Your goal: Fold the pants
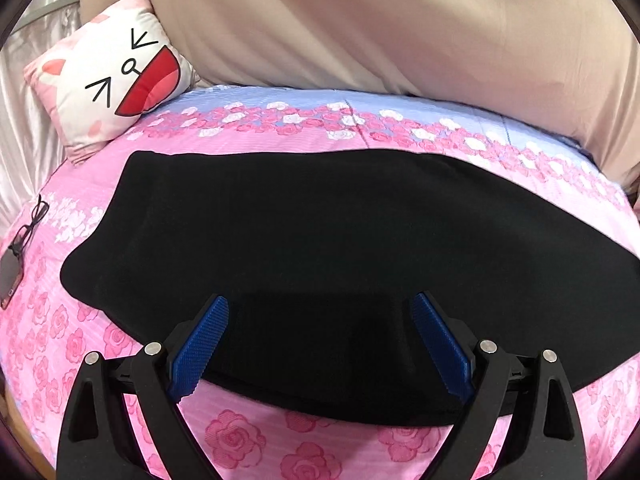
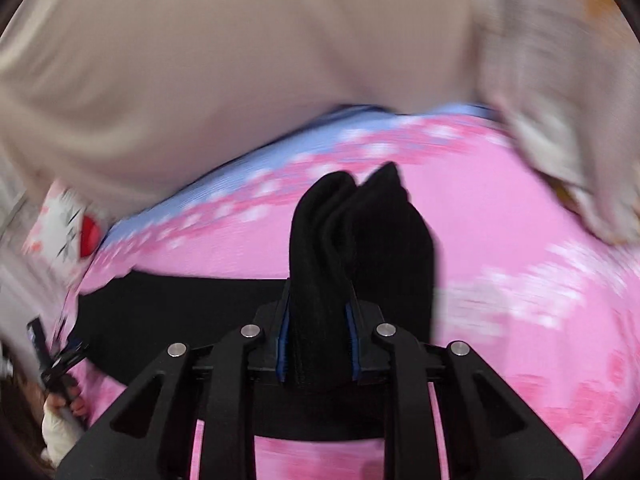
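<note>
Black fabric is your one task item: a single pair of pants (image 1: 320, 248) lying flat across the bed, spread wide from left to right in your left wrist view. Its near edge sits between the two fingers of your left gripper (image 1: 320, 344), whose jaws stand wide apart; the two blue pads (image 1: 204, 344) flank the cloth without pressing on it, so that claw holds nothing.

Your right gripper (image 2: 320, 336) has its jaws drawn in close on a bunched end of the pants (image 2: 348, 240). The cloth rises in two peaks beyond the fingertips, and the rest of the garment trails off to the left as a dark band on the bed. The right wrist view is blurred.

Under the pants lies one bedsheet (image 1: 240, 440), pink with roses, with a pale blue strip and a band of pink and white flowers along the far side. One cushion (image 1: 116, 80) with a cartoon cat face sits at the far left corner, clear of the pants. One pair of glasses (image 1: 32, 220) lies on the sheet near the left edge, with one dark flat object (image 1: 10, 276) just beside it. A beige cloth (image 1: 380, 32) hangs behind the bed. At the lower left of the right wrist view you can see one gloved hand (image 2: 60, 432).
</note>
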Demonstrator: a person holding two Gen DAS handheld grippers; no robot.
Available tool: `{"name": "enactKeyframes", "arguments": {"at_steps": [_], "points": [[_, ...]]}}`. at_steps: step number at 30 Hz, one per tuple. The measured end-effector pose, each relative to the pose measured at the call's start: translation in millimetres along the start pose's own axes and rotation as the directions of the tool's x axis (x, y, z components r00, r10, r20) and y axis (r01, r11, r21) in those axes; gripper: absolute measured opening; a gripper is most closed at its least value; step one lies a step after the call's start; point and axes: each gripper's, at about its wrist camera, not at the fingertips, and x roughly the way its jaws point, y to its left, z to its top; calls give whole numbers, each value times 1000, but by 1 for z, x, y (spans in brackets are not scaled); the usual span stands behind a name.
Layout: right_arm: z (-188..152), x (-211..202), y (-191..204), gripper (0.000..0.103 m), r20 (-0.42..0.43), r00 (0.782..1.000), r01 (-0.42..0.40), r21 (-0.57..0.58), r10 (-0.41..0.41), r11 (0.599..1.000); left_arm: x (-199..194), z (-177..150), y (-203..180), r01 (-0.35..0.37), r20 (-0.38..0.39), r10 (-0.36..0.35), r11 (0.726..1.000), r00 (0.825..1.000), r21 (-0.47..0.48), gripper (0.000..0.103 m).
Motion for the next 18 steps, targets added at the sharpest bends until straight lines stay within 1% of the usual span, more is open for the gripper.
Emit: {"name": "enactKeyframes", "arguments": {"at_steps": [2, 4, 5, 7, 10, 13, 15, 18], "points": [[2, 19, 49, 20, -34, 997, -67, -72, 64, 995, -4, -1, 6, 11, 20, -10, 1000, 1000, -6, 91], [1, 36, 90, 20, -66, 992, -117, -129, 109, 985, -8, -2, 16, 1, 41, -1, 1000, 999, -6, 91], [-2, 48, 117, 20, -95, 986, -151, -164, 137, 975, -10, -2, 23, -9, 47, 10, 1000, 999, -10, 91], [-8, 71, 160, 20, -139, 977, -190, -225, 162, 956, -11, -5, 39, -13, 54, 15, 999, 998, -30, 91], [-20, 103, 213, 20, -203, 960, -244, -284, 190, 927, -13, -8, 63, -20, 59, 24, 997, 998, -72, 91], [-37, 123, 252, 20, -258, 947, -271, -332, 189, 903, -14, -13, 82, -16, 69, 24, 994, 997, -111, 91], [-48, 138, 273, 20, -291, 938, -288, -352, 188, 891, -13, -15, 90, 26, 72, -16, 989, 997, -142, 91], [-61, 156, 298, 20, -319, 931, -296, -377, 177, 878, -10, -15, 92, 39, 59, -30, 987, 998, -158, 91]]}}
